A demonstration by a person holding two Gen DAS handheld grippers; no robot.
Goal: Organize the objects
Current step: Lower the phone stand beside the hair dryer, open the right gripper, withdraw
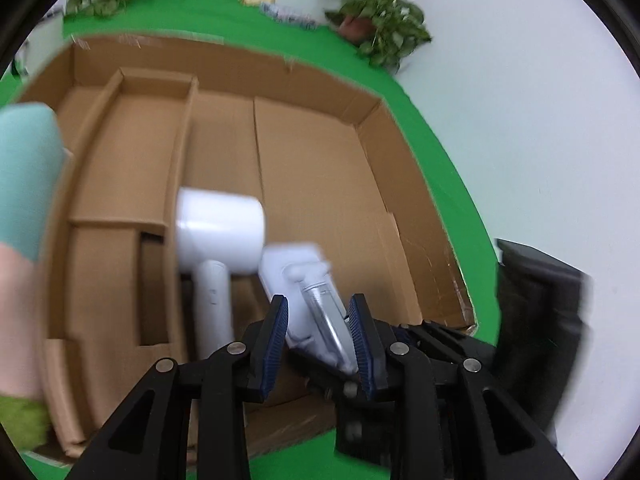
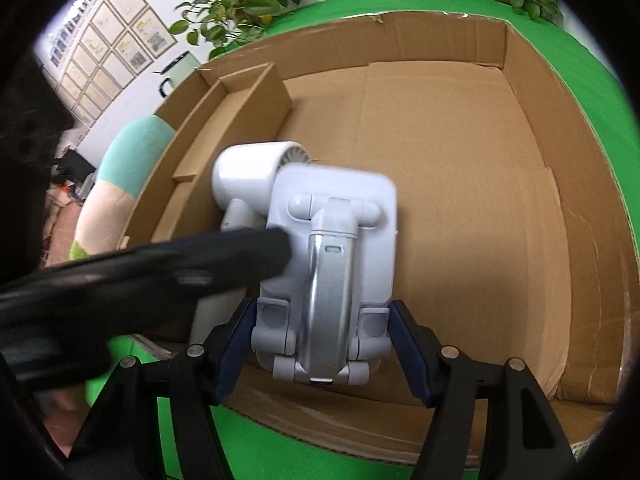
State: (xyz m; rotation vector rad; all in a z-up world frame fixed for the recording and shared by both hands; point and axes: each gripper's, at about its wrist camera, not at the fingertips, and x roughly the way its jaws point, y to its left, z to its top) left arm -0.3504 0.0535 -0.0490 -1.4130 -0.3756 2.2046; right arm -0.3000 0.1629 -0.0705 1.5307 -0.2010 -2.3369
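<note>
A white folding stand [image 2: 332, 216] with a silver arm [image 2: 330, 280] hangs over the near part of an open cardboard box [image 2: 440, 40]. My right gripper [image 2: 322, 310] is shut on the stand's hinged end, one blue pad against each side. In the left wrist view the stand [image 1: 298, 264] shows edge-on between the pads of my left gripper [image 1: 320, 304], which is shut on it. From the right wrist, the left gripper's black finger [image 2: 224, 256] reaches the stand's left edge. A white hair dryer [image 1: 220, 228] [image 2: 248, 172] lies in the box just behind the stand.
The box [image 1: 320, 80] sits on a green cloth and has a cardboard divider [image 1: 120, 152] [image 2: 240, 100] along its left side. A teal, pink and green plush toy [image 1: 24, 168] [image 2: 128, 160] leans outside the left wall. Potted plants [image 1: 376, 20] [image 2: 248, 0] stand behind.
</note>
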